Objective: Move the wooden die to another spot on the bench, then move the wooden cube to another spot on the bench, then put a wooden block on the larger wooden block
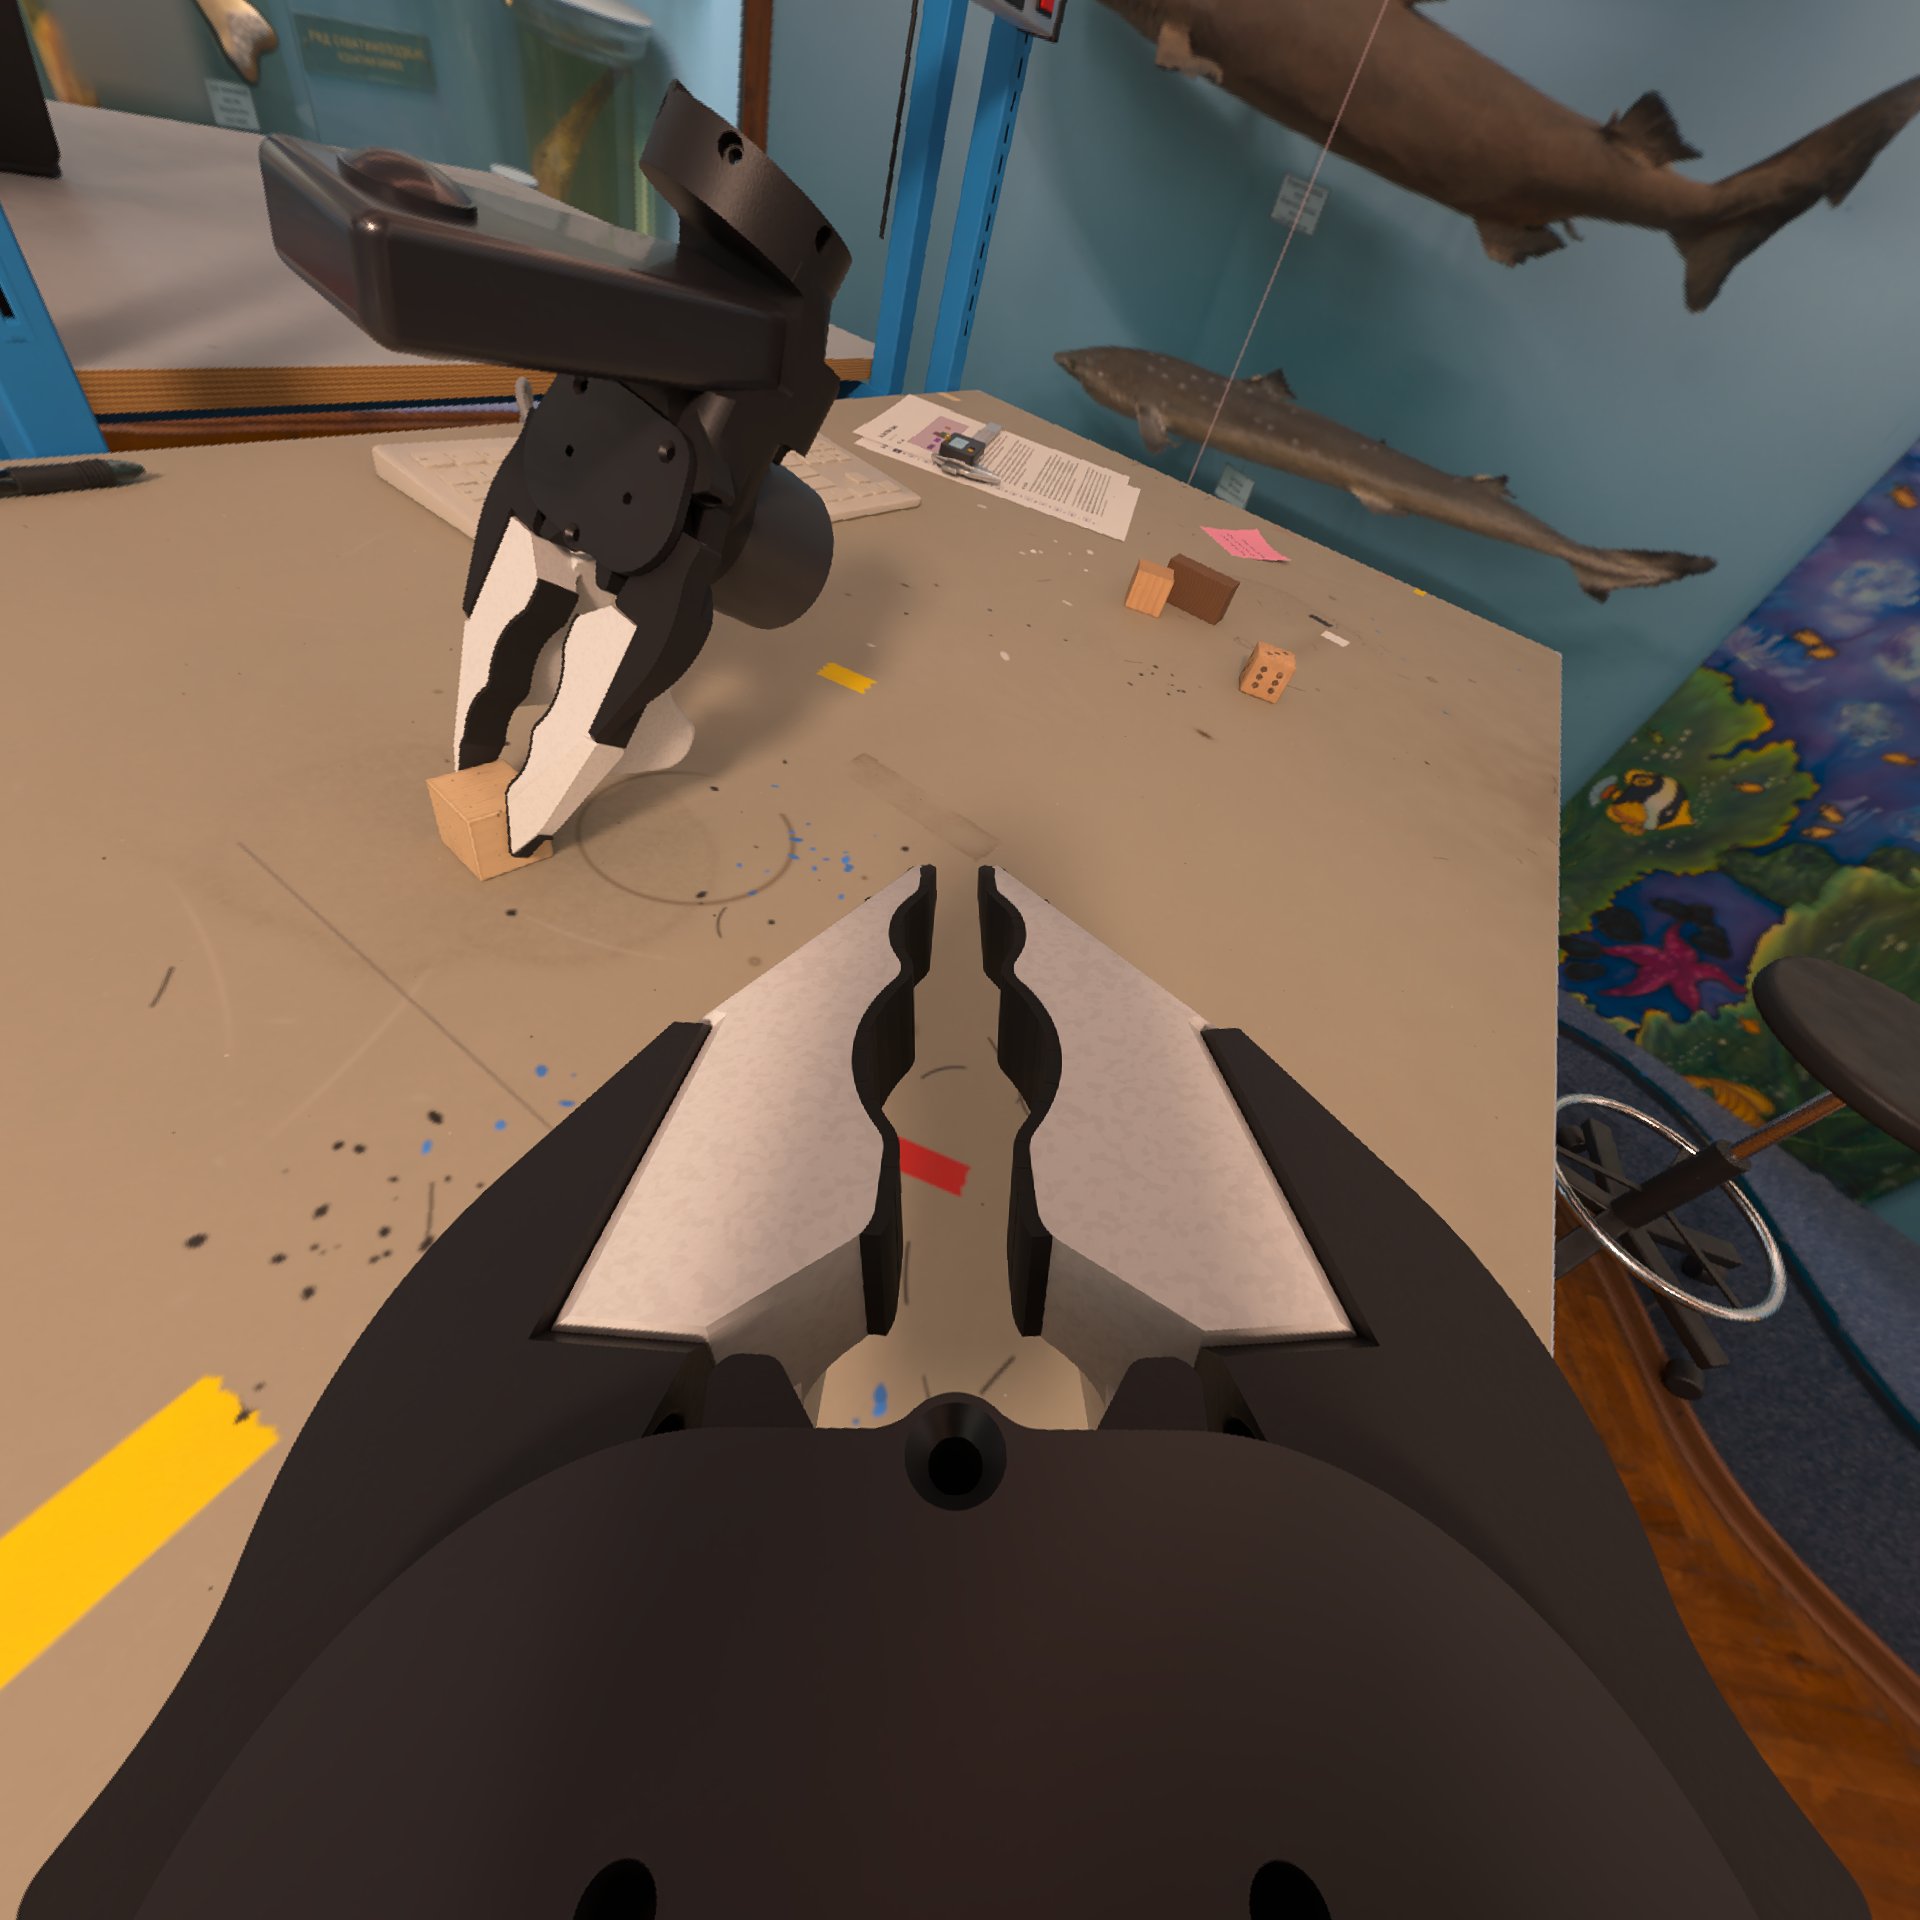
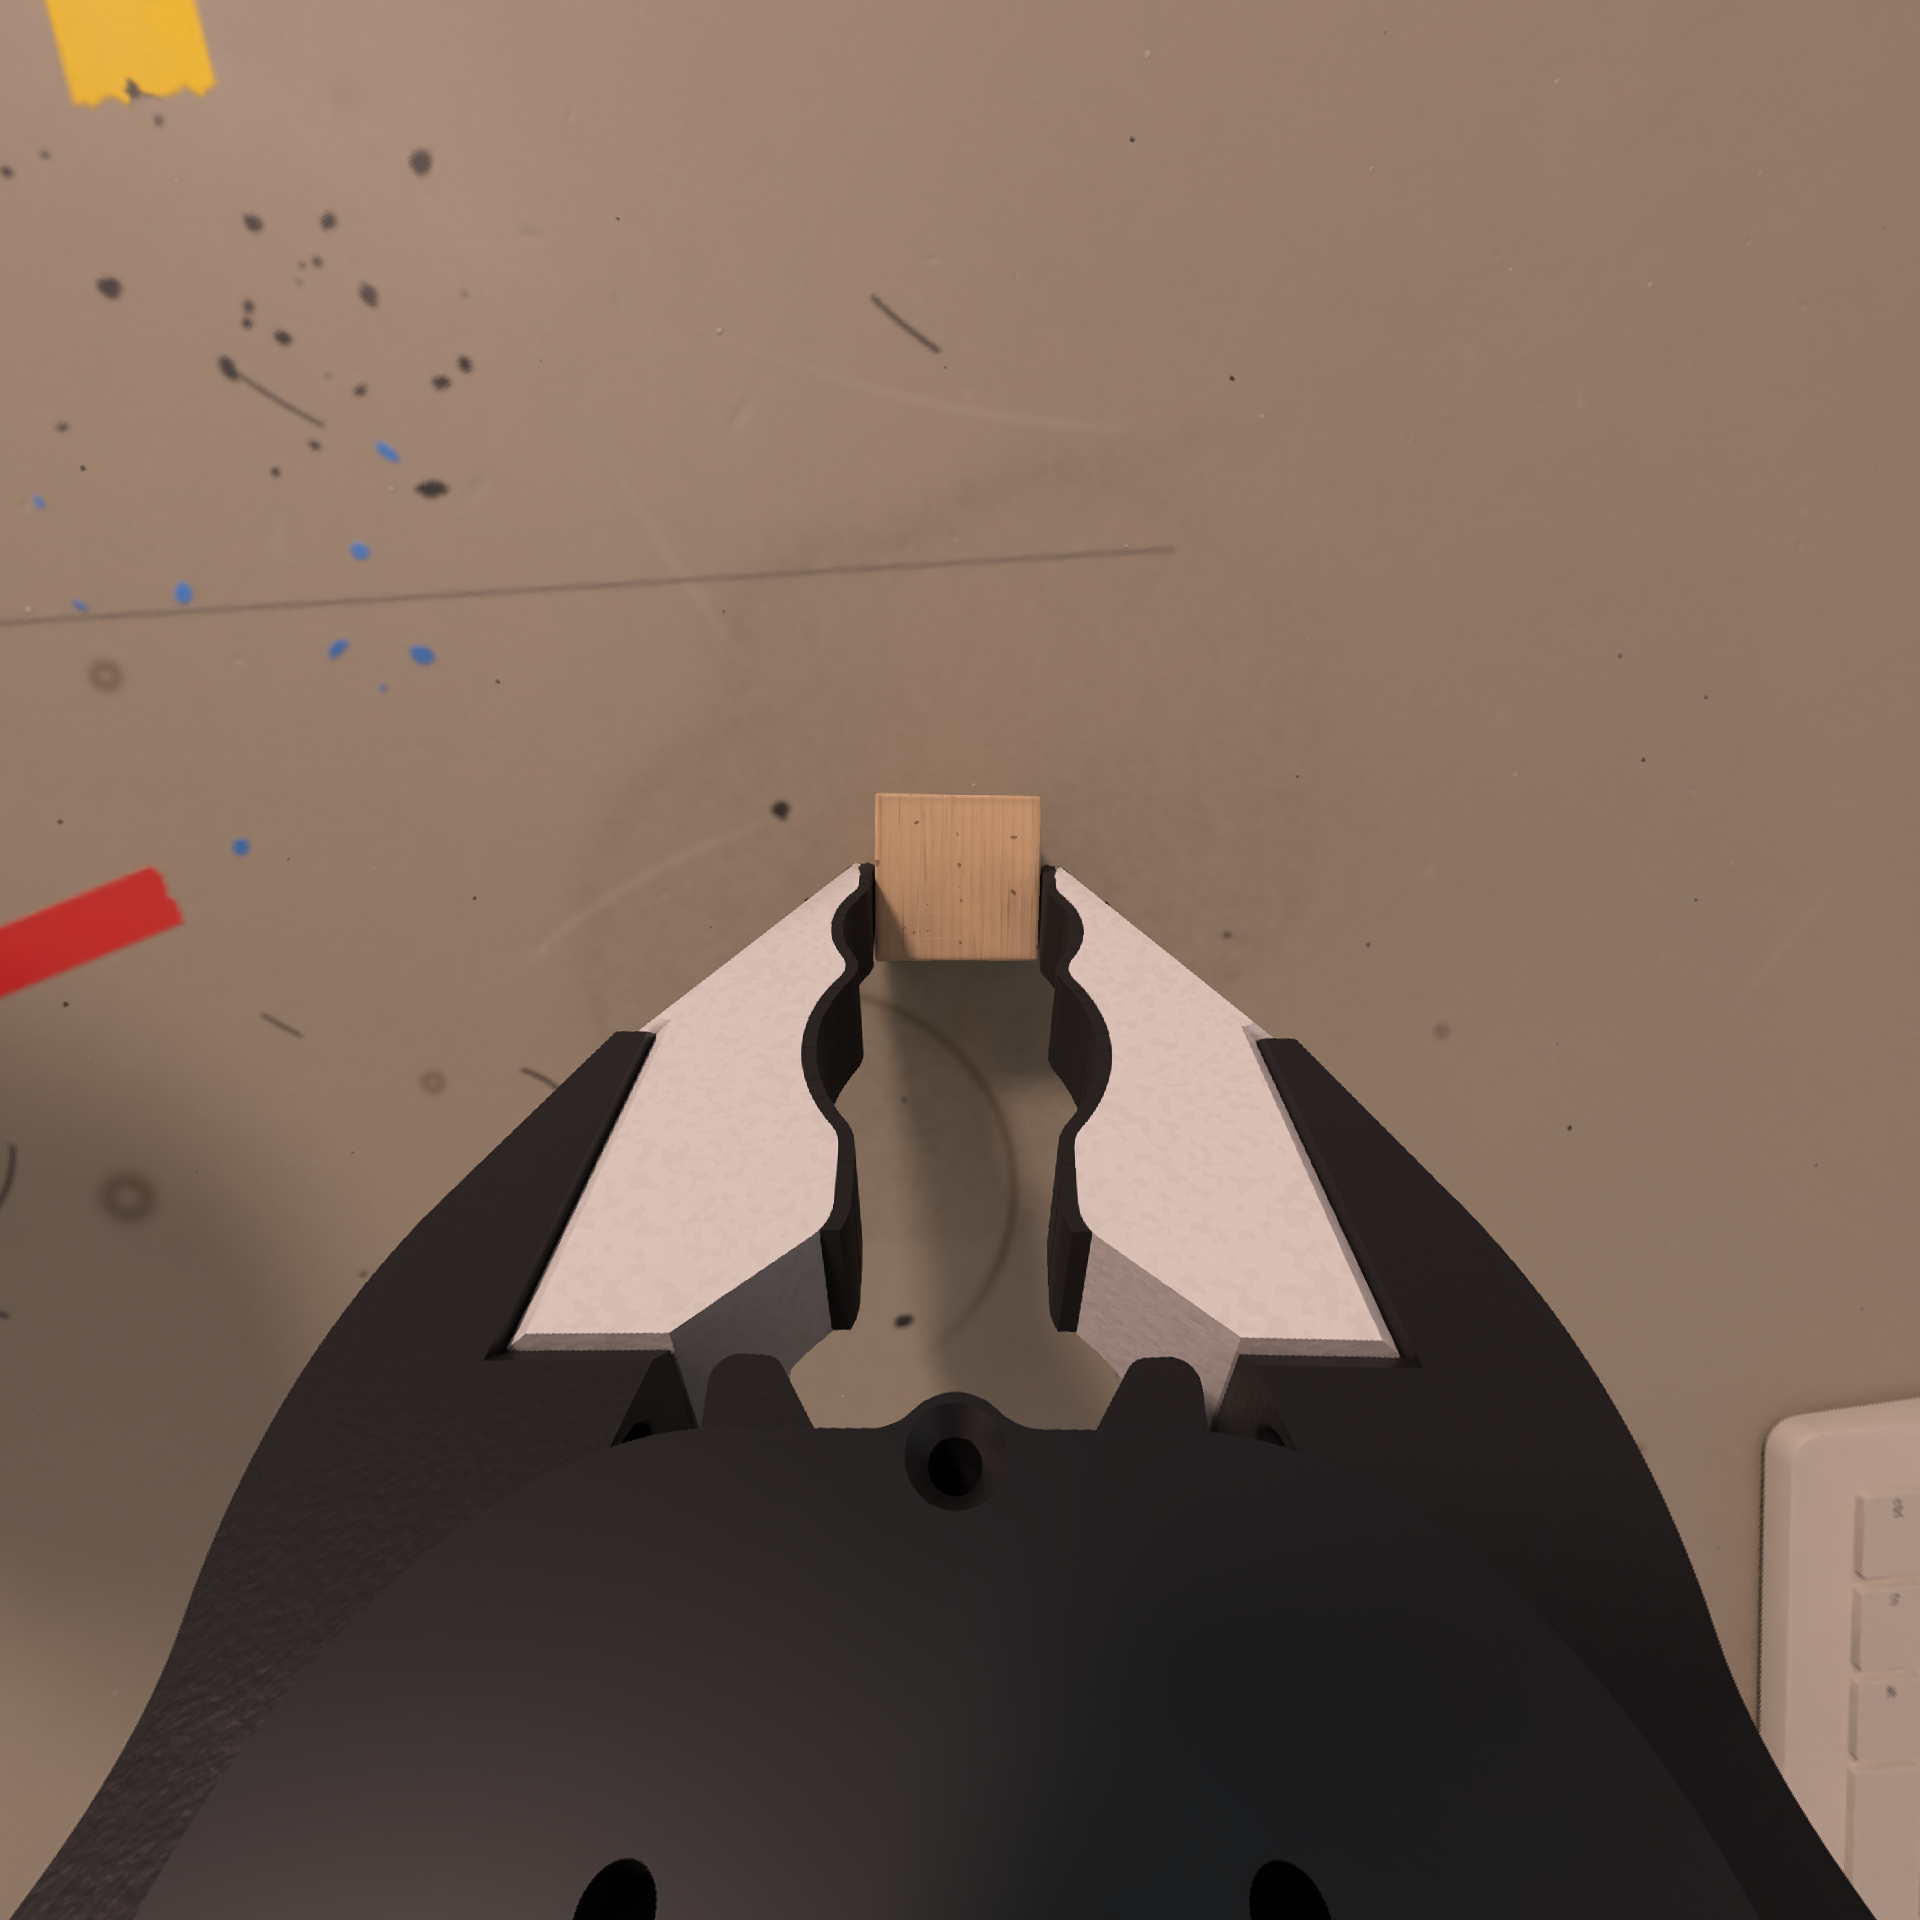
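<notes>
In the right wrist view the wooden cube point(image 2: 957, 878) sits just above centre frame, between the tips of the right gripper point(image 2: 957, 883). Both black fingertips press its side faces, so the jaws are clamped on it, with the cube's far half sticking out past the tips. Below it lies the tan bench point(image 2: 1351, 468), speckled with black and blue paint. Bare bench fills the top and right of the frame; red tape point(image 2: 88, 925) lies at the left edge, yellow tape point(image 2: 130, 47) at the upper left, and a white keyboard point(image 2: 1844, 1662) corner at the lower right.

In the left wrist view the same gripper point(image 1: 514, 800) tilts steeply down at the left of the frame, its tips on the cube point(image 1: 480, 826), which rests on the bench point(image 1: 1143, 831).

The left gripper point(image 1: 956, 883) fills the lower centre, tilted down over the bench, its fingers nearly together with a narrow gap and nothing between them.

At the upper right, near the bench's far edge, the wooden die point(image 1: 1267, 671) stands alone. Beyond it a light wooden block point(image 1: 1149, 588) touches a larger dark wooden block point(image 1: 1203, 587). Open bench lies between these and both grippers.
</notes>
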Controlling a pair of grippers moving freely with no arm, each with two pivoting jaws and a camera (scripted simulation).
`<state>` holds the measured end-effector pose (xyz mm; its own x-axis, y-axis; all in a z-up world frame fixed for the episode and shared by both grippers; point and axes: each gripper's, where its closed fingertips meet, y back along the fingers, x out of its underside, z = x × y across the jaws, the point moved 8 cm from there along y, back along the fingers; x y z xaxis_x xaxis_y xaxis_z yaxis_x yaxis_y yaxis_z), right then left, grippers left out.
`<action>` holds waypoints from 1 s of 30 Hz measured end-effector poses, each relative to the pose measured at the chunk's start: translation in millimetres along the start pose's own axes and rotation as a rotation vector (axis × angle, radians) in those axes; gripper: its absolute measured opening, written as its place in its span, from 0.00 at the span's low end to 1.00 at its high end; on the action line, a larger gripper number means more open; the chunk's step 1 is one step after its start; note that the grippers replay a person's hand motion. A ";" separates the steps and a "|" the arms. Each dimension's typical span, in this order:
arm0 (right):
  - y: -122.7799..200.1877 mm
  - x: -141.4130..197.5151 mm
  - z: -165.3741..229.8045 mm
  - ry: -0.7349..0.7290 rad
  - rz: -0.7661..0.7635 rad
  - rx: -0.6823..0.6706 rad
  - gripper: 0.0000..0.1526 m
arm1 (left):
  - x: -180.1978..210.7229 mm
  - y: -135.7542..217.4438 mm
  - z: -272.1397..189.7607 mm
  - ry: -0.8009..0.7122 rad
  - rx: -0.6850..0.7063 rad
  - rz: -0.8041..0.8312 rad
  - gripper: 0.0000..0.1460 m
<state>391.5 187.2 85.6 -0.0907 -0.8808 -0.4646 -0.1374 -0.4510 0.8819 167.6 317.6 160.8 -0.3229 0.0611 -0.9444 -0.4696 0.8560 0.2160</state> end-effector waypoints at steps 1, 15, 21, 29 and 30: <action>0.4 0.3 0.8 -0.002 0.002 0.007 0.20 | -0.5 0.1 -0.8 -0.003 0.000 -0.001 0.05; 186.6 76.7 40.7 -0.195 -0.111 0.257 0.20 | -2.6 -13.3 -23.4 -0.087 0.003 0.053 0.05; 317.0 212.2 34.8 -0.518 -0.017 0.588 0.20 | -3.0 -25.2 -42.5 -0.132 0.017 0.090 0.05; 367.7 383.7 61.2 -0.870 0.014 0.687 0.20 | -3.7 -41.7 -77.0 -0.222 0.068 0.131 0.05; 365.2 398.3 64.9 -0.896 0.022 0.688 0.20 | -3.7 -43.6 -81.0 -0.224 0.082 0.134 0.05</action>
<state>241.1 -319.0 217.4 -0.7362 -0.3422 -0.5839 -0.6161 -0.0181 0.7875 122.7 238.5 175.0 -0.1836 0.2809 -0.9420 -0.3641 0.8707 0.3305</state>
